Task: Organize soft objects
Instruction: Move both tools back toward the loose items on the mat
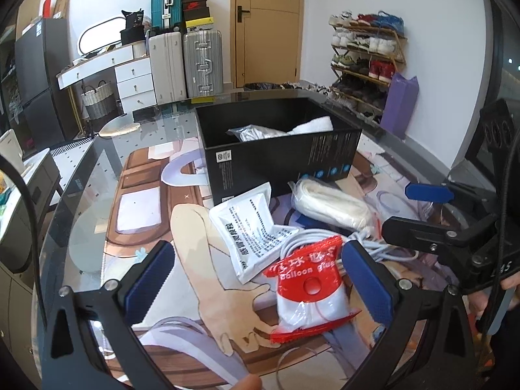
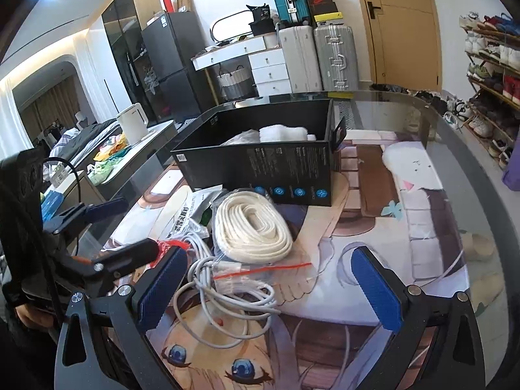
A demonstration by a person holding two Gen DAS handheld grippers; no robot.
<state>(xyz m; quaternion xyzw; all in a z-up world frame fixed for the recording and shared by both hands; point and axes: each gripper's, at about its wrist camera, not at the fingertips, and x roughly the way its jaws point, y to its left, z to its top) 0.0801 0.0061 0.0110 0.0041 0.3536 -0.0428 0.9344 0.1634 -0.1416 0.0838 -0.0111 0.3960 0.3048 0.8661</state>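
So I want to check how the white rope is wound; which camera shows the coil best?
The right wrist view: the white rope lies in full sight from above, its loops distinct inside a clear bag in front of the black box. The left wrist view shows it only side-on, a flattened bundle.

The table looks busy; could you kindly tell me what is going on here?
A person is sorting soft items into the black box, which already holds a plastic bag and something white. The left claw is open, straddling the red balloon glue packet without gripping it. The right claw is open above the tangled white cable. The bagged rope coil and the white pouch lie on the glass table.
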